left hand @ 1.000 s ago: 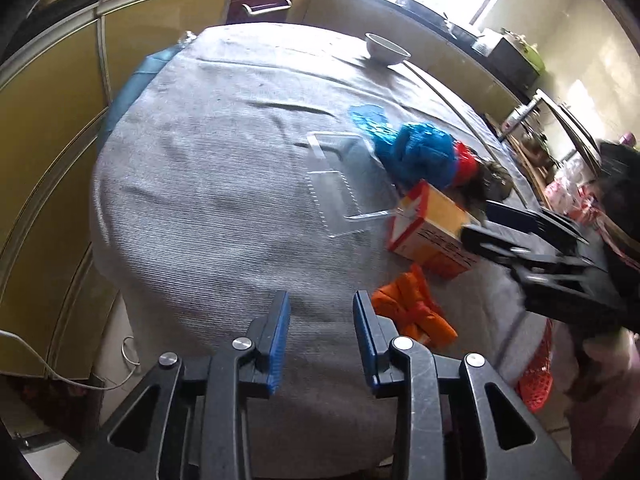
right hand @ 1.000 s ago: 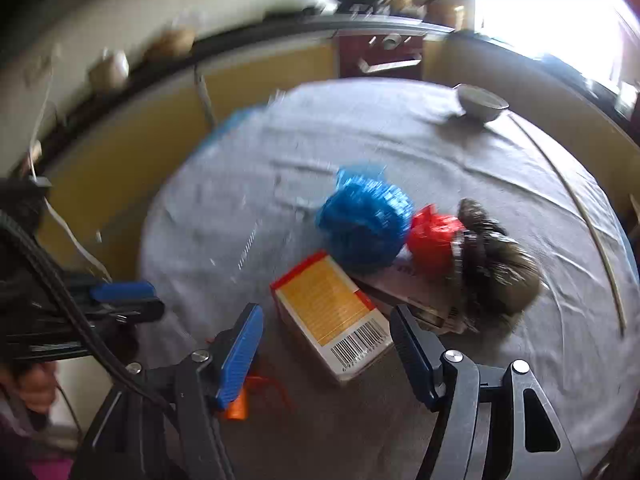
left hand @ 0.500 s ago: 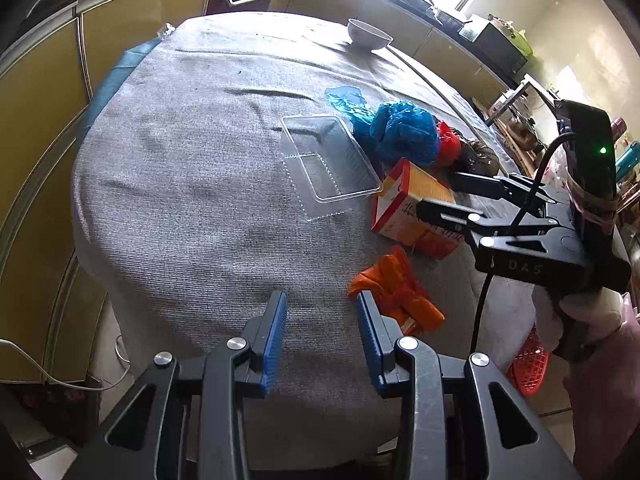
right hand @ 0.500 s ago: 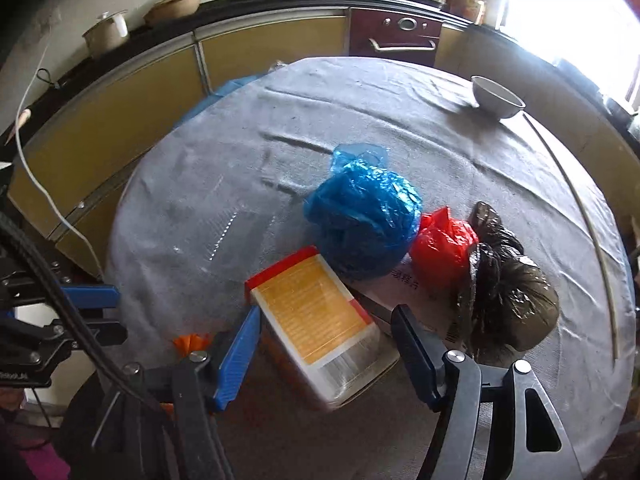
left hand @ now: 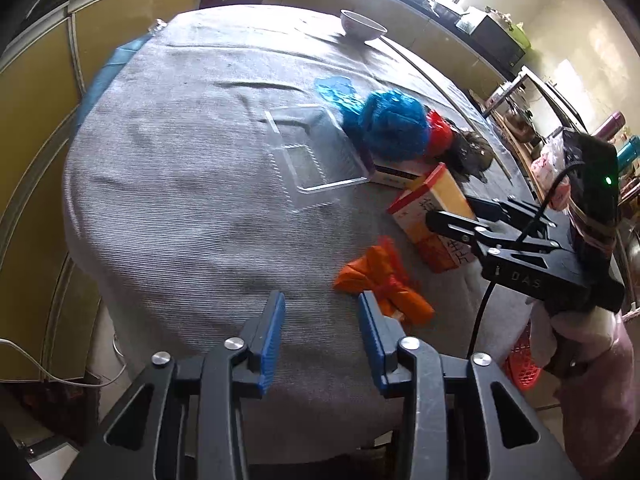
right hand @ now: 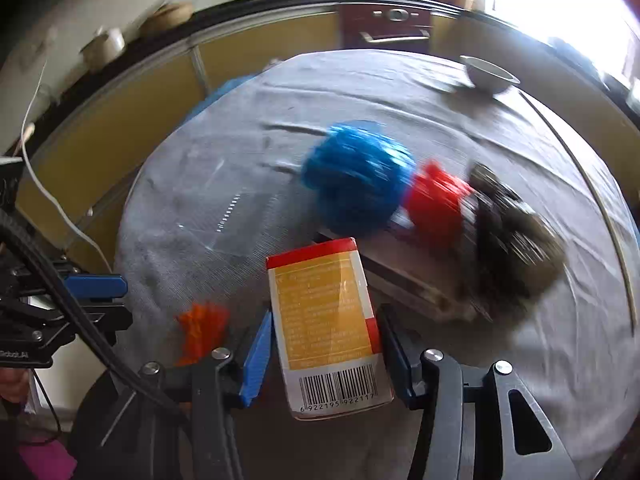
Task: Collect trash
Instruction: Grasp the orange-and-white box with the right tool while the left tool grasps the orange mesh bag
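Observation:
My right gripper [right hand: 326,314] has its jaws closing on a yellow and red carton [right hand: 324,304] with a barcode, and both blue pads touch its sides. In the left wrist view the carton [left hand: 416,208] stands tilted between the right gripper [left hand: 452,210] fingers. My left gripper [left hand: 322,300] hangs over the table's near edge with its jaws opening and nothing between them. A crumpled orange wrapper [left hand: 384,280] lies just past its right fingertip. Behind lie a blue bag [left hand: 392,124], a red bag [left hand: 440,132], a dark bag [left hand: 472,154] and a clear plastic tray [left hand: 316,152].
The round table [left hand: 180,200] has a grey cloth. A flat box [left hand: 396,172] lies under the bags. A white bowl [left hand: 362,26] stands at the far edge. A red basket [left hand: 524,360] sits below the table's right side. Yellow cabinets ring the room.
The right gripper has dropped around the carton and narrowed onto it, and the carton has turned in line with the fingers. The left jaws have widened a little.

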Motion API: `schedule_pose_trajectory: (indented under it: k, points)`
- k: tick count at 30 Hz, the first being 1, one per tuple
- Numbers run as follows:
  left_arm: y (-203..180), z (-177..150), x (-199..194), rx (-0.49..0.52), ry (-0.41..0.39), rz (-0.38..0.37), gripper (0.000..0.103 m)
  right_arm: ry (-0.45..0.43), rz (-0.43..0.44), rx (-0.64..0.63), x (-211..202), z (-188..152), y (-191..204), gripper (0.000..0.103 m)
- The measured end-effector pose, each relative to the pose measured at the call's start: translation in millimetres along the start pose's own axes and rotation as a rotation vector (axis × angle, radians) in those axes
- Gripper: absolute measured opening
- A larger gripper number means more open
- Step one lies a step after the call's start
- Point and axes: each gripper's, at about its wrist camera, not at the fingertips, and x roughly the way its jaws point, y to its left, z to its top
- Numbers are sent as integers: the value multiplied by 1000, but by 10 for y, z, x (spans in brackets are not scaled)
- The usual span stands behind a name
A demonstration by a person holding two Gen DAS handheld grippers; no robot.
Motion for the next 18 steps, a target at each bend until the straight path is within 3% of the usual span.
schedule_pose_trajectory:
  k: [3,4,10,14,18]
  points:
    - [-163,43,72,4,23,7,65,-11,-17,72,-110,-153,-157,53]
    - [-206,59,93,3,26,9,65,-23,-12,100,-164,-222,-205,53]
    - [-429,209,463,-40,116,87,65,-108,-10,238,-502,-572,-379,53]
    - [-545,206,619,-24,121,156,65,-183,-5,293,-747,-778,-413,53]
    - [-653,177,651,24,90,184,51,-264,19,352,-990,-930,-512,53]
